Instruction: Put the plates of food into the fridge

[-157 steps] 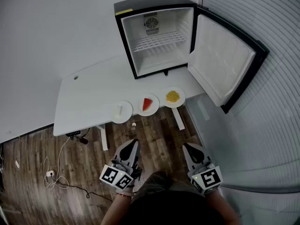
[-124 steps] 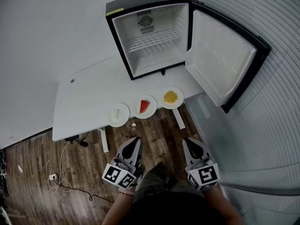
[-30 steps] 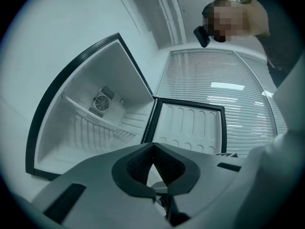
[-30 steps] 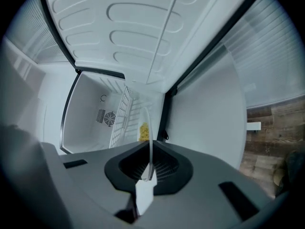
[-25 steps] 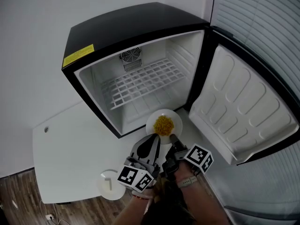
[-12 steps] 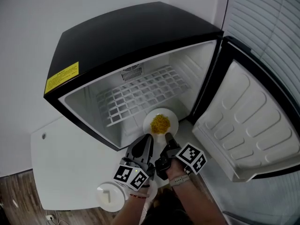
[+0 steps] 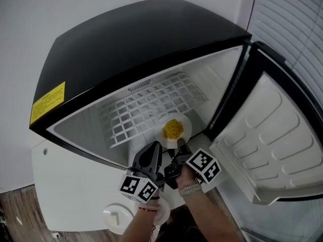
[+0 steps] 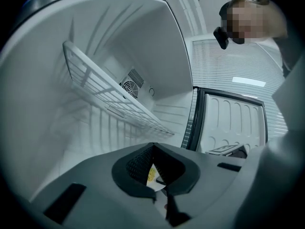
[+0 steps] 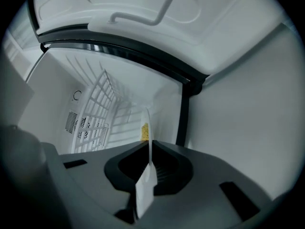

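Plate [image 7: 186,125] is up at the fridge [image 7: 126,44] mouth, right-hand side by the hinge. It's a small round white plate, held level, with a heap of yellow corn kernels [image 7: 173,129] piled in the middle. The right gripper [image 7: 177,146] has it: jaws pinched down narrow on the near rim, and in the right gripper view the plate runs edge-on straight btwn the pads. The left gripper [image 7: 154,146] sits just beside it, jaw tips together with nothing btwn them, and the corn plate shows thru the gap behind the tips.

Whether the plate sits above or below the wire shelf [image 7: 151,105] can't be told from here.

Count, head view:
- 2 plates clearly seen – the corn one in the grip, and a 2nd plate [image 7: 107,219] on the white table [image 7: 70,185] down by the left wrist, with a pale item on it too small to name.
- 1 fridge, black outside and white inside.
- 1 wire shelf.
- 1 door [image 7: 267,140] – swung wide open to the right.
- 2 grippers.
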A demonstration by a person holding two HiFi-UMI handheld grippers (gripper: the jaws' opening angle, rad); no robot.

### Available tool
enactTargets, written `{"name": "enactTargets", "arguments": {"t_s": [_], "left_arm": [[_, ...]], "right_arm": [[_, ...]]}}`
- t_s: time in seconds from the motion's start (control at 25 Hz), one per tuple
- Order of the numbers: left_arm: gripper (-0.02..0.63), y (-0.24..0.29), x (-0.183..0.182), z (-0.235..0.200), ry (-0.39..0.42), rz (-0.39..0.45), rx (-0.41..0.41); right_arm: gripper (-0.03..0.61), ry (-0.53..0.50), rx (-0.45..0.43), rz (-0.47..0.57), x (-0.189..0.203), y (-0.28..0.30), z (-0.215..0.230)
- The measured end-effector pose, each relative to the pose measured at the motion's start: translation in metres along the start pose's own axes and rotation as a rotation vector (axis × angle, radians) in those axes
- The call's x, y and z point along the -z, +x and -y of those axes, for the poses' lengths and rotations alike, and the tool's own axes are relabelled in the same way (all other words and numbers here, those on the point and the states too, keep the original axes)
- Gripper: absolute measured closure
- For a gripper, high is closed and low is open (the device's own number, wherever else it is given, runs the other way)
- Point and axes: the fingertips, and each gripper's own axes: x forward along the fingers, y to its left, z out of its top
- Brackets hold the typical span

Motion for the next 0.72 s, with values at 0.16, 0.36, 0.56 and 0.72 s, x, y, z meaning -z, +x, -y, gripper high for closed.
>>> {"name": "enactTargets", "arguments": {"t_s": [0.16, 0.36, 0.56, 0.72], "left_arm": [[0.607, 0.003, -0.001, -0.006, 0.0, -0.001, -0.013], [0.607, 0.007, -0.001, -0.01, -0.006, 0.006, -0.002], [0.607, 0.012, 0.0, -0.019, -0.014, -0.009, -0.032], [0.607, 0.012, 0.006, -0.024, -0.021, -0.003, -0.026]], "right_arm": [[0.566, 0.013, 0.025, 0.03, -0.007, 0.014, 0.001], [0.566, 0.006, 0.038, 0.056, -0.014, 0.029, -0.003], [0.566, 0.0, 0.06, 0.062, -0.017, 0.038, 0.0], [0.565, -0.064, 0.079, 0.058, -0.021, 0.041, 0.0]]}}
